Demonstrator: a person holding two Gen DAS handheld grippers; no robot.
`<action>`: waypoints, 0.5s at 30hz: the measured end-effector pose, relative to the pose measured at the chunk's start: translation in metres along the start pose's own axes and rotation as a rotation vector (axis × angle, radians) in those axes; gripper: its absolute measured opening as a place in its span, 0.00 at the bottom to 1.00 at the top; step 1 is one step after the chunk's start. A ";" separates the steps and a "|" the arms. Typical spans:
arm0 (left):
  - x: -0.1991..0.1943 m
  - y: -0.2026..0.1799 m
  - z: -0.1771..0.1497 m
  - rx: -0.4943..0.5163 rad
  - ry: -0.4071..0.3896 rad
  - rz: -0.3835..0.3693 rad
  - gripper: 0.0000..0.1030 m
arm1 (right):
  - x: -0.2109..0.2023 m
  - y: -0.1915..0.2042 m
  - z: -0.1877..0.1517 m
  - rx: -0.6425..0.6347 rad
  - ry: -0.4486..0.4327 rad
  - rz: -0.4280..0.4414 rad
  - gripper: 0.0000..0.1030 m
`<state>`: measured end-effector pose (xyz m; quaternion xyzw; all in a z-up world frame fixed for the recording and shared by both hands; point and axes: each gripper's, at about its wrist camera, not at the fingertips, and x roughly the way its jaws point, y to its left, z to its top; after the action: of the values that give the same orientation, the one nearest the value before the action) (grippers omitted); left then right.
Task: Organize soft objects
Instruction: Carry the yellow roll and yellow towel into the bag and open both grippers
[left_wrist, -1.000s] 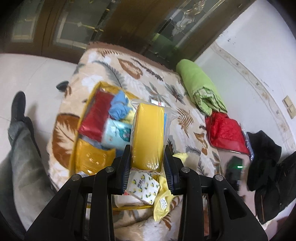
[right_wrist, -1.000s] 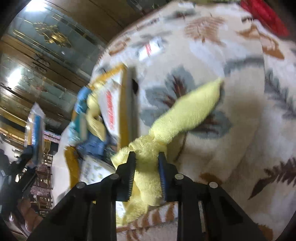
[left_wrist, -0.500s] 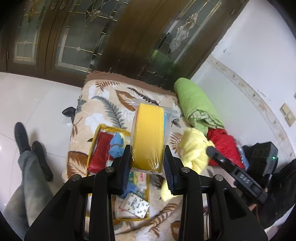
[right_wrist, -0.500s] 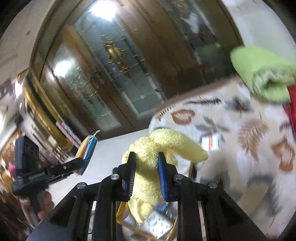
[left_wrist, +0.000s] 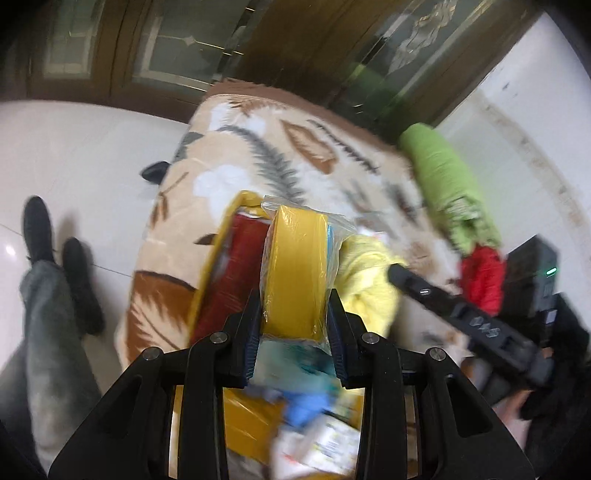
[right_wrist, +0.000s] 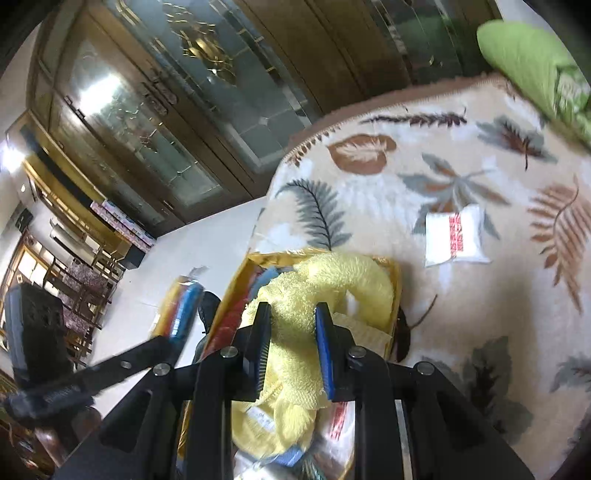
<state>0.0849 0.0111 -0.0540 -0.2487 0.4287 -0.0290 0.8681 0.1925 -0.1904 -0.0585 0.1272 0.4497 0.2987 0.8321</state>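
Note:
My left gripper (left_wrist: 295, 314) is shut on a yellow sponge pack in a clear bag (left_wrist: 297, 269), held above the yellow-rimmed storage box (left_wrist: 218, 254). The box holds a red packet (left_wrist: 232, 280), blue cloth (left_wrist: 306, 402) and tissue packs. My right gripper (right_wrist: 291, 332) is shut on a pale yellow towel (right_wrist: 332, 280) that hangs over the box's far end (right_wrist: 395, 273). The towel (left_wrist: 365, 280) and right gripper also show in the left wrist view. The left gripper with its sponge pack (right_wrist: 181, 306) shows at the left of the right wrist view.
The box lies on a leaf-patterned blanket (right_wrist: 461, 184). A white packet with red print (right_wrist: 456, 236) lies on the blanket beyond the box. A green rolled quilt (left_wrist: 443, 181) and a red bag (left_wrist: 480, 277) are at the right. A person's legs and black shoes (left_wrist: 40, 229) are at the left.
Both grippers have come down toward the box with their loads. The towel now hangs over the box instead of high above it. The sponge pack is lower and nearer the box.

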 end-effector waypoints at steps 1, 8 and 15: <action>0.011 0.003 0.000 -0.001 0.018 0.021 0.31 | 0.008 -0.003 0.000 0.002 0.009 -0.008 0.22; 0.048 0.005 0.002 0.028 0.088 0.095 0.32 | 0.026 -0.006 0.003 -0.019 0.032 -0.042 0.24; 0.053 0.006 0.004 0.067 0.087 0.066 0.33 | 0.035 -0.017 0.004 0.052 0.029 -0.025 0.43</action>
<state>0.1203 0.0038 -0.0934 -0.2039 0.4728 -0.0252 0.8569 0.2171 -0.1815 -0.0880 0.1387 0.4709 0.2787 0.8255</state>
